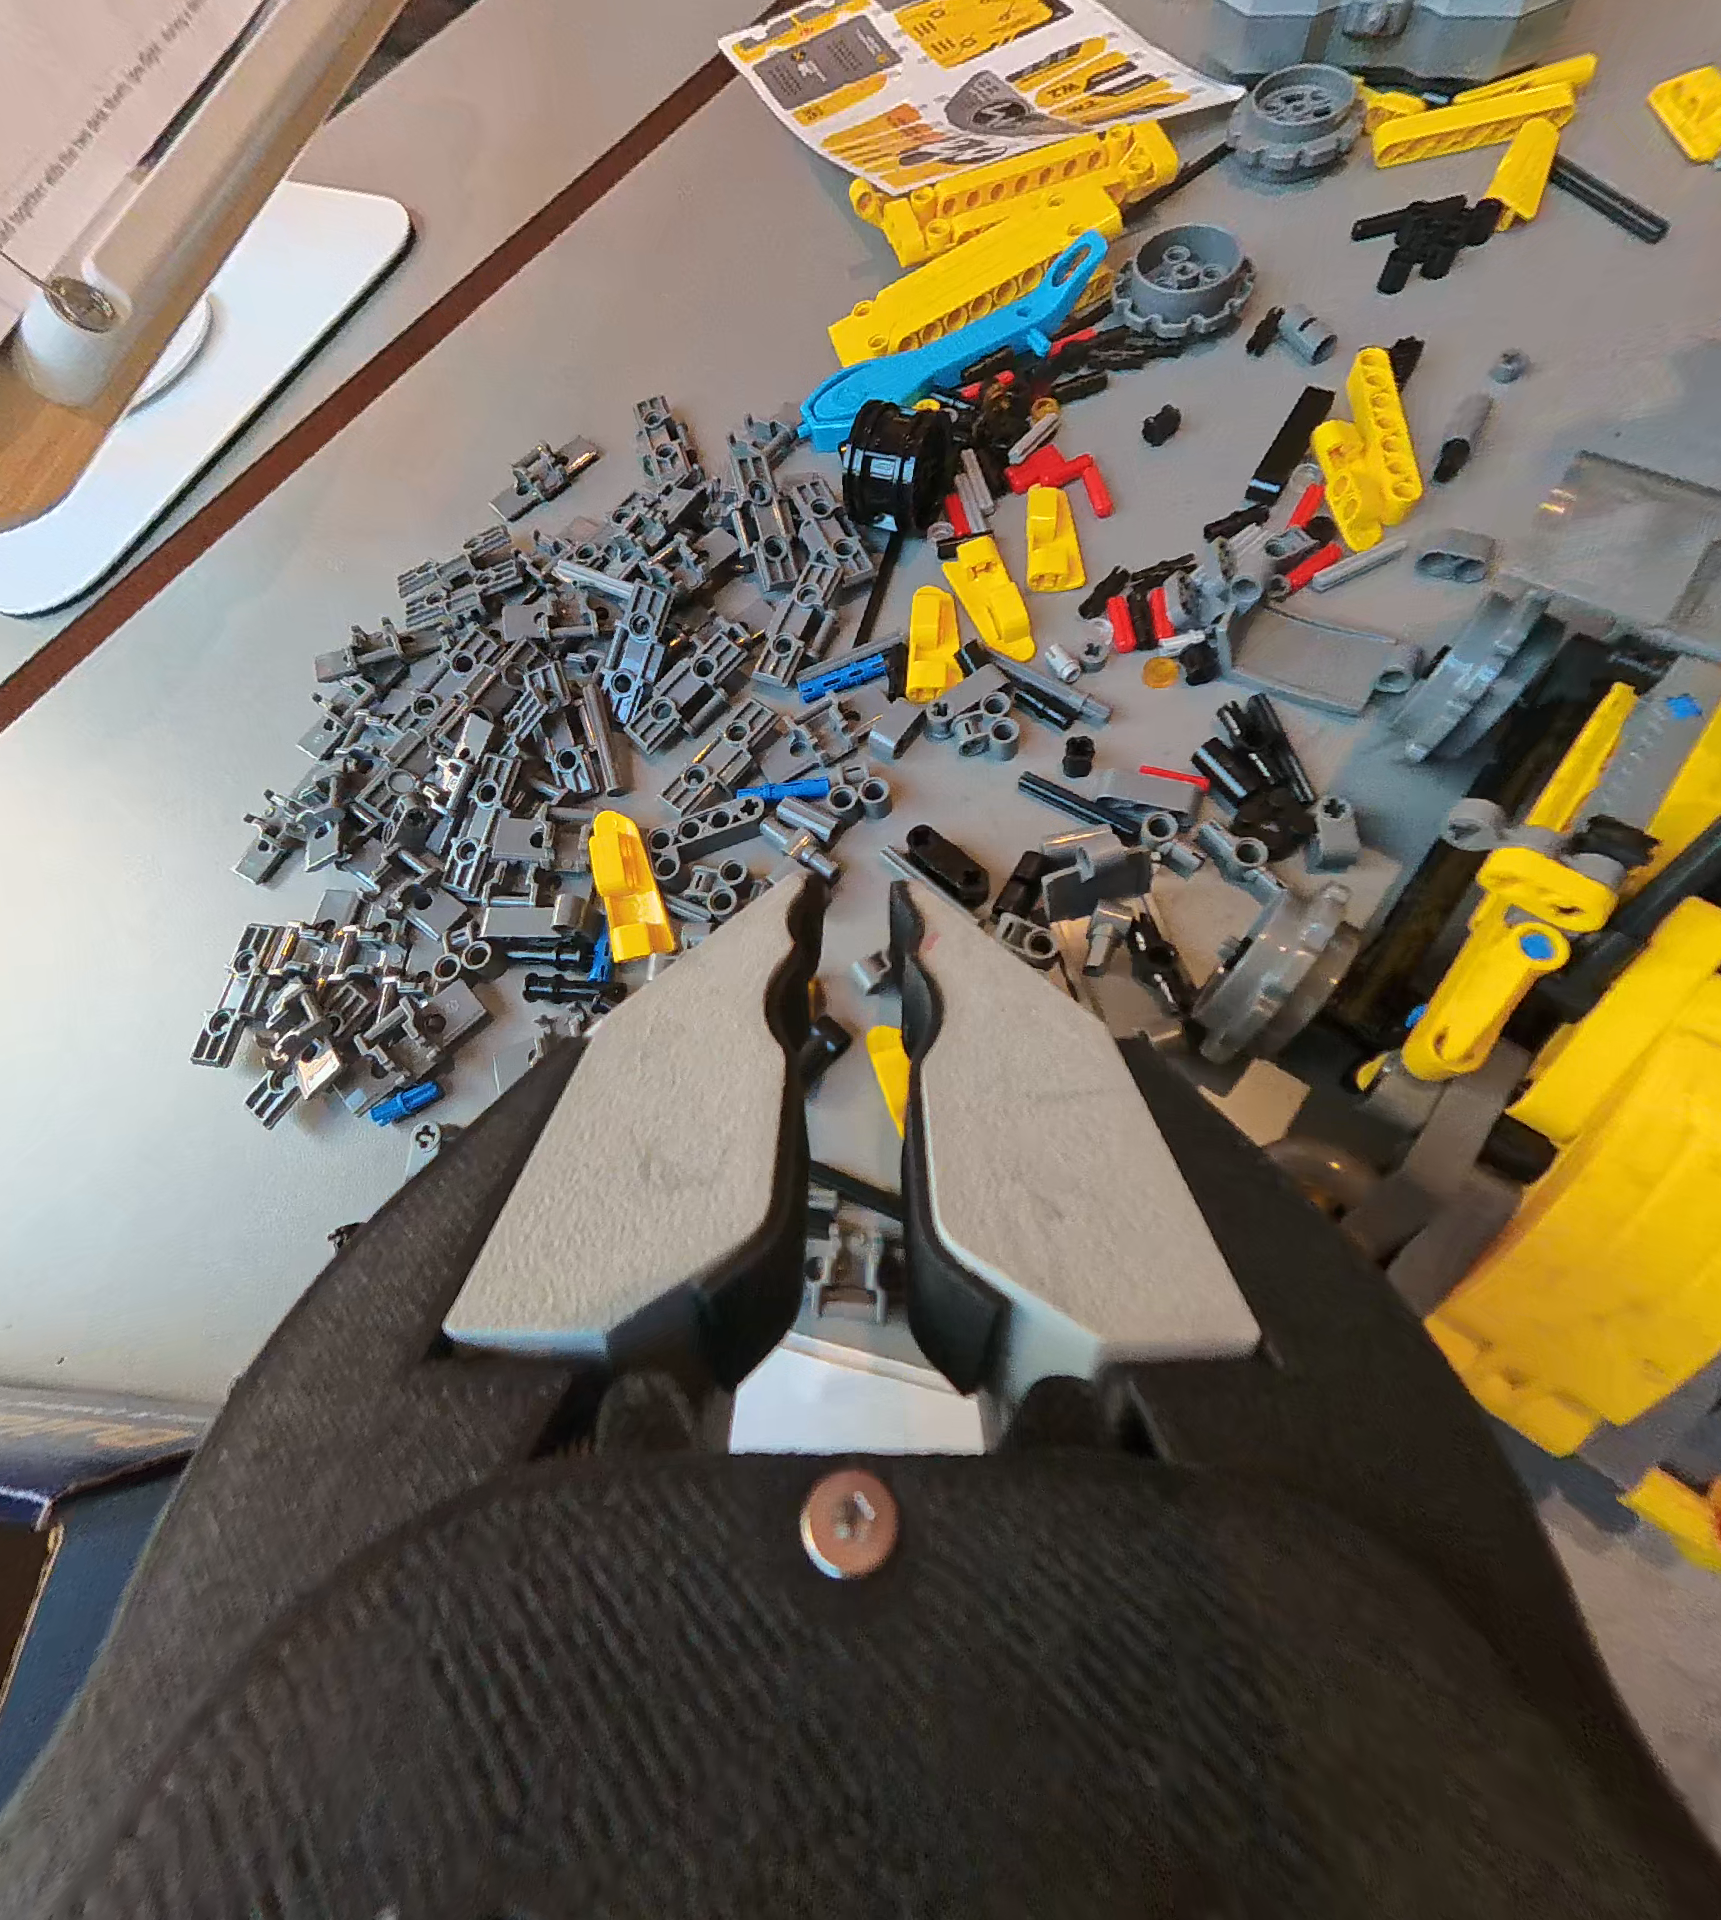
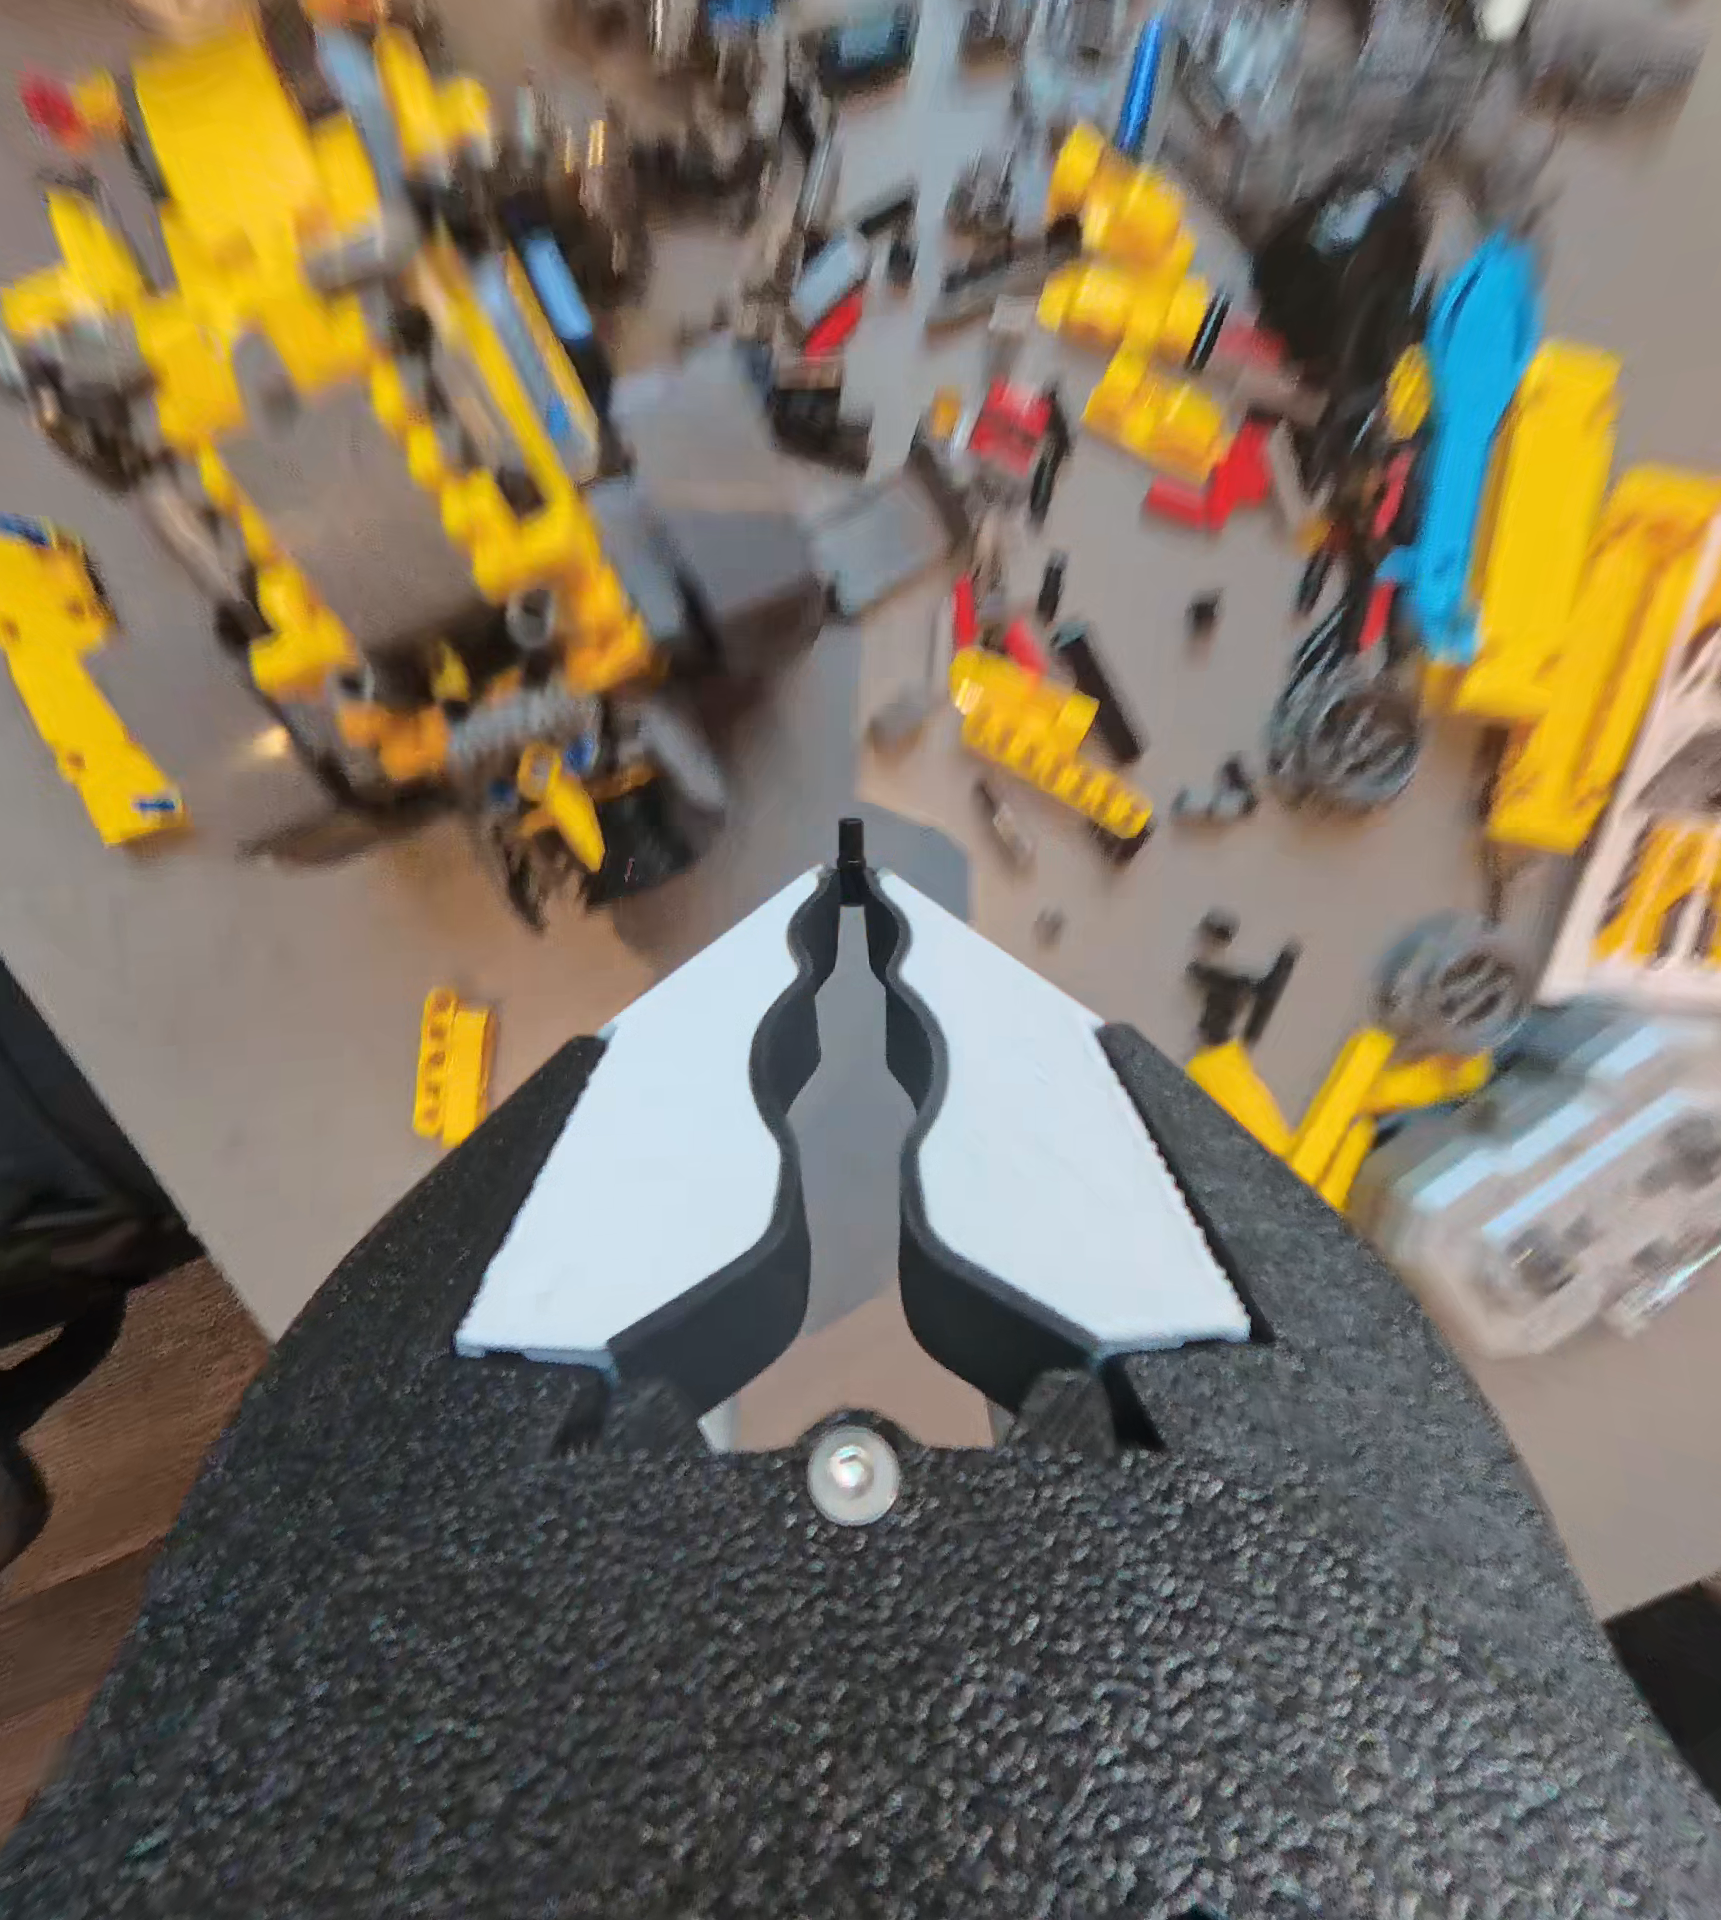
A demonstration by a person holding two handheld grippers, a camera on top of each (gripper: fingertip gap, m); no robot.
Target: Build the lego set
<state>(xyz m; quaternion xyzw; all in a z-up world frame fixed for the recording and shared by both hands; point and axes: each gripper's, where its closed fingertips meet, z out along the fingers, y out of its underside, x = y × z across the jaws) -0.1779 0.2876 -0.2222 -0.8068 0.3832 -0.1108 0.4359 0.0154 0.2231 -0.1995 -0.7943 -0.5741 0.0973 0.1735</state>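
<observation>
Left gripper (image 1: 848, 906): narrow gap, empty, over grey pile (image 1: 544, 748), frame centre. Right gripper (image 2: 848, 881): pinching black pin (image 2: 850, 844) at tips; shallow hold, likely slip.

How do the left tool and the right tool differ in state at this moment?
The left tool is open with nothing between its tips, while the right tool is shut on a small black pin that sticks out past its tips. The left tool hangs over loose grey pieces in a sharp picture; the right tool's background, with a yellow model, is blurred. Both have grey fingers with black inner pads.
</observation>
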